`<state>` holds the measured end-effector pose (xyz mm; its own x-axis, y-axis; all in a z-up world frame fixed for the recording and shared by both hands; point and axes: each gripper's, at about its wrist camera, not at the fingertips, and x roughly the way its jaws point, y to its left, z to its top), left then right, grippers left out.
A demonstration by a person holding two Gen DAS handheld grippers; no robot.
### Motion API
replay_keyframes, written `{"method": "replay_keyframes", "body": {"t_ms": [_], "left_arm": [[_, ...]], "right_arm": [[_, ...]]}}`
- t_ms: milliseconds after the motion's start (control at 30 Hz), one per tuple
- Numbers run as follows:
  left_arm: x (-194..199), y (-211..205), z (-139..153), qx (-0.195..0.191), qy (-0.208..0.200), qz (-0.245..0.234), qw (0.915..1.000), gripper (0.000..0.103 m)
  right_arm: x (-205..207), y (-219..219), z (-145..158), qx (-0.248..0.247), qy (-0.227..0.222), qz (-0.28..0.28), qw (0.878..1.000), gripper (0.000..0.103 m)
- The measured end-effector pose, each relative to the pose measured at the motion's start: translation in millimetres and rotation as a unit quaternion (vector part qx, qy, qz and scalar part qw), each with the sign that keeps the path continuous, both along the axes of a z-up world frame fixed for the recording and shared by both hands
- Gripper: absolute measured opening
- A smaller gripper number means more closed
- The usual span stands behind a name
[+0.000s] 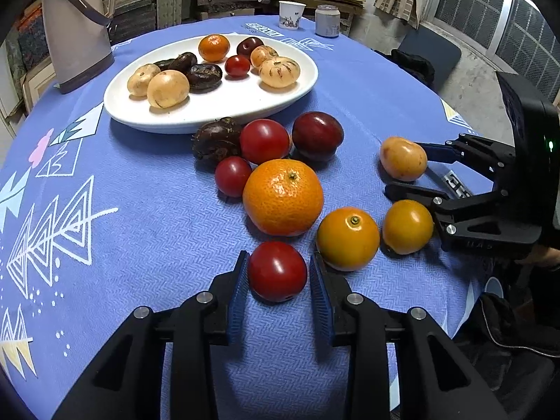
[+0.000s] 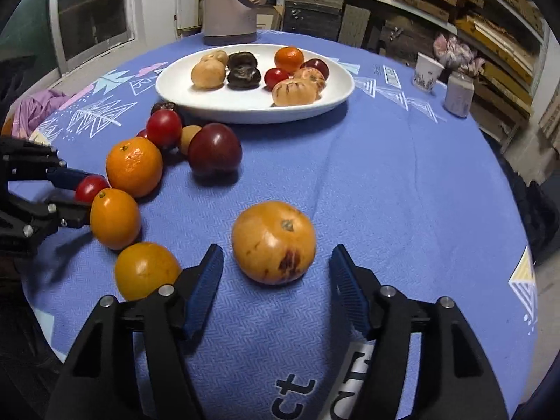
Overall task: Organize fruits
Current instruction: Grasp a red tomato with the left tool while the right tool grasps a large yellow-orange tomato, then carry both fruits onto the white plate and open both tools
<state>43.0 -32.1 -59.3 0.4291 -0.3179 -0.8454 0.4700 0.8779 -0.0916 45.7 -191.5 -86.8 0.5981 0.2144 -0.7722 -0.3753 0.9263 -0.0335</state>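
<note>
Fruits lay in two groups on the blue patterned tablecloth: some already on the white oval plate, the rest loose on the cloth in front of it. On the plate we saw a small orange, tan fruits, dark wrinkled ones, a small tomato and a dark plum. Loose near the plate's rim sat a dark wrinkled fruit, two tomatoes, a dark red plum and a large orange touching the smaller tomato beside it.

Our left gripper had its fingers apart around a red tomato; the left pad seemed to touch it, while a narrow gap showed at the right pad. Just beside that pad rested a yellow-orange citrus, with a second one near it.

Our right gripper held its fingers wide apart on either side of a tan, blemished fruit, touching neither side. A pale kettle stood behind the plate, and a paper cup and a can stood at the far edge.
</note>
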Motion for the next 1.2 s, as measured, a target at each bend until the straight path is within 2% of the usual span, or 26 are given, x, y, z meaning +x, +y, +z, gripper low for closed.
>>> {"method": "replay_keyframes", "body": {"t_ms": [67,133,167,233,367,600,900,1200], "left_arm": [[-0.6,-0.2,-0.1,0.001,-0.002,0.0,1.0,0.035],[-0.4,1.1,0.1,-0.003,-0.002,0.002,1.0,0.035],[-0.6,1.9,0.1,-0.005,-0.001,0.003,1.0,0.035],[-0.5,3.0,0.4,-0.006,-0.001,0.006,1.0,0.031],[-0.3,7.3,2.7,-0.015,0.005,0.011,0.9998,0.031],[-1.4,16.0,20.1,-0.02,-0.018,0.021,0.9994,0.031],[20.2,38.1,53.5,-0.017,-0.056,0.051,0.997,0.031],[67.8,35.3,88.7,-0.013,-0.097,0.075,0.9924,0.031]], "right_arm": [[1.4,-0.7,0.2,0.008,0.003,0.001,1.0,0.061],[4.0,0.1,0.6,0.018,0.006,0.003,1.0,0.052],[4.2,1.2,0.8,0.018,0.004,0.003,1.0,0.043],[5.3,2.8,1.2,0.017,0.004,-0.001,1.0,0.043],[5.6,-0.6,2.6,0.036,0.012,0.0,0.999,0.042],[3.0,-2.3,14.5,0.058,0.001,0.005,0.998,0.042],[8.6,-7.4,61.7,0.098,-0.049,0.02,0.994,0.042],[55.7,12.4,98.5,0.101,-0.085,0.038,0.991,0.043]]}}
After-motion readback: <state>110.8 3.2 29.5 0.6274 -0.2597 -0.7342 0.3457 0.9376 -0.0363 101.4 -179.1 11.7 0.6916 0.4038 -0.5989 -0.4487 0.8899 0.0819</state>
